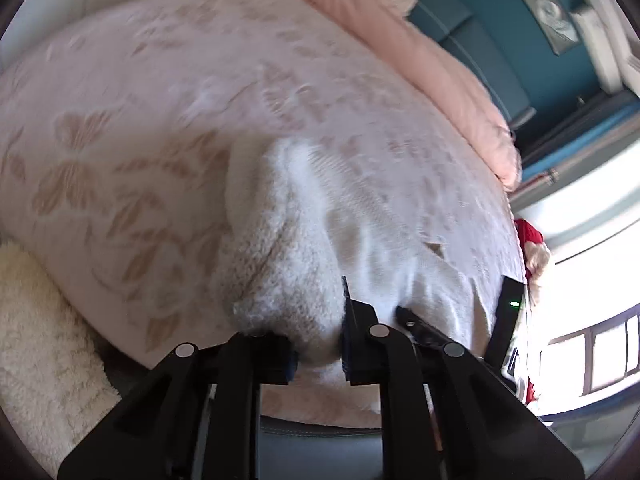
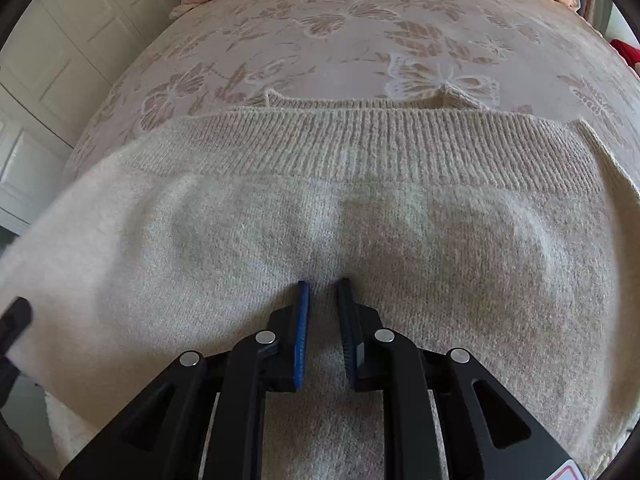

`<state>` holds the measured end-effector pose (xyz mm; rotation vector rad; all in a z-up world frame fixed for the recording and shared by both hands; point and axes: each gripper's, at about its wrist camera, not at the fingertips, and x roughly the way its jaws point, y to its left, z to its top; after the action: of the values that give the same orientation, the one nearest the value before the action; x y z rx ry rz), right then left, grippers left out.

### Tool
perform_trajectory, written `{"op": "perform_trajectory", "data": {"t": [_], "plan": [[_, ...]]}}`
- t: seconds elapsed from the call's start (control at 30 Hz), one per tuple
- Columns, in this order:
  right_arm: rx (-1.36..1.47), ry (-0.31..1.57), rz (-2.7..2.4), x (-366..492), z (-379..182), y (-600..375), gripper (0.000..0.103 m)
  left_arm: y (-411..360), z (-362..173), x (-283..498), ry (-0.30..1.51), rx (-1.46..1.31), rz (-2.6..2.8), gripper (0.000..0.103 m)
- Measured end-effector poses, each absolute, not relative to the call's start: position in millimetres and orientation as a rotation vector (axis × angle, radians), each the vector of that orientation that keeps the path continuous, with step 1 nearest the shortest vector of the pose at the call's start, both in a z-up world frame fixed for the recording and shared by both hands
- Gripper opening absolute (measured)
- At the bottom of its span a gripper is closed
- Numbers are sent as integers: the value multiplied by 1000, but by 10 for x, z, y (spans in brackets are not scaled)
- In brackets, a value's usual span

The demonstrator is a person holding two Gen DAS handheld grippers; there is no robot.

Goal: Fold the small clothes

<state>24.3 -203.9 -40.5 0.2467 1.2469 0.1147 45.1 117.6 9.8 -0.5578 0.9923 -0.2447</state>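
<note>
A cream knit sweater lies spread on a bed, its ribbed hem across the far side in the right wrist view. My right gripper points down onto the middle of it. Its blue-padded jaws stand narrow and pinch a small ridge of the knit. In the left wrist view my left gripper is shut on a thick bunch of the same sweater, lifted off the bedspread at the sweater's side. A black part of the right tool with a green light shows just beyond.
The bedspread is pale pink with butterfly patterns. A peach duvet lies along its head end. A fluffy white throw hangs at the bed's near corner. White cupboard doors stand to the left, and a teal wall and a window to the right.
</note>
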Motion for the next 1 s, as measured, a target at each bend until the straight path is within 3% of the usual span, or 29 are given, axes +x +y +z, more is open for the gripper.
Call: {"op": "perform_trajectory", "data": {"t": [0.13,0.23,0.33,0.43,0.47,0.53,0.6,0.67,1.0], "plan": [[432,1182,158,38,-227,-2394,15,324,753,413,903,-337,-449,14],[535,1120,118,-348,-20,-2900,18,-397,929,322,884,-165,-584,14],[593,1088,16,-820,77,-3516,21,-1104,725,203,928,-18,-689,16],[585,1079,-112,-1226,163,-3988,25,-1615,265,93,1019,107,-718,23],[589,1066,-134,-1344,215,-4094,27,-1682,129,21,1037,142,-717,30],[603,1031,-151,-1515,328,-4224,39,-1636,-11,-147,1061,158,-718,49],[611,1002,-135,-1580,428,-4238,56,-1475,-40,-292,1049,169,-698,80],[631,986,-86,-1539,491,-4180,70,-1266,-27,-365,1018,215,-649,90],[783,1178,28,-818,63,-3671,78,-665,-561,-137,1244,163,-453,91]]}}
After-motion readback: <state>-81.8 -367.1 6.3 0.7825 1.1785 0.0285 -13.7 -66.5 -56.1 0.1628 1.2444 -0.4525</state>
